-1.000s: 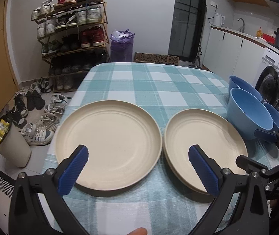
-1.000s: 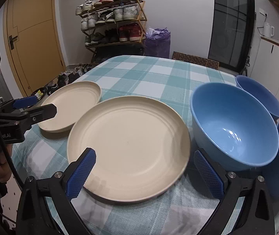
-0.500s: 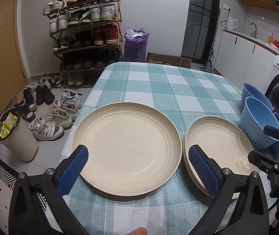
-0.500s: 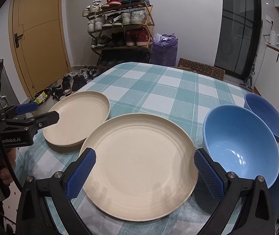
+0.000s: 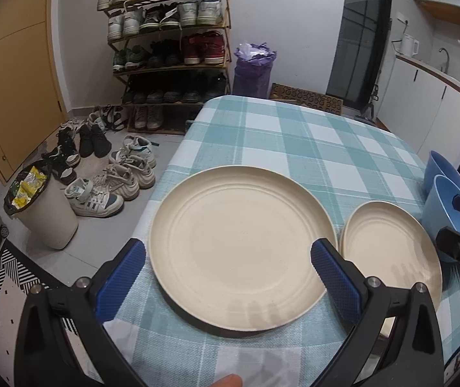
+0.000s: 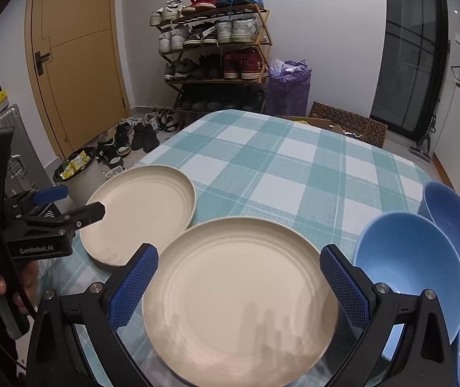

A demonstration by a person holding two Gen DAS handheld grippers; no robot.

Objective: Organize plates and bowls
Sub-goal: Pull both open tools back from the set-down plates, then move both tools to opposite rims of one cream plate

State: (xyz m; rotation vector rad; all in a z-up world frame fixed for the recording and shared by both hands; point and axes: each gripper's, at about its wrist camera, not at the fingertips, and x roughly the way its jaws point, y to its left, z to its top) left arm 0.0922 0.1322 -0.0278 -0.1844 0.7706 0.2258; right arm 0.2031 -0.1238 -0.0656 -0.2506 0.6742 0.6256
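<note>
Both tongs have drawn back from the bench's near edge and stand released, empty: left tongs (image 5: 228,269), right tongs (image 6: 239,279). 2 cream plates (image 5: 242,242) (image 6: 239,293) sit side by side, unstacked; 3 blue bowls (image 6: 410,267) crowd the right edge. Sorting looks barely begun.

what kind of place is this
Probably a small home flat, entryway opening onto a kitchen: a loaded shoe rack by the door, a kettle on the counter, and a checked-cloth table.
</note>
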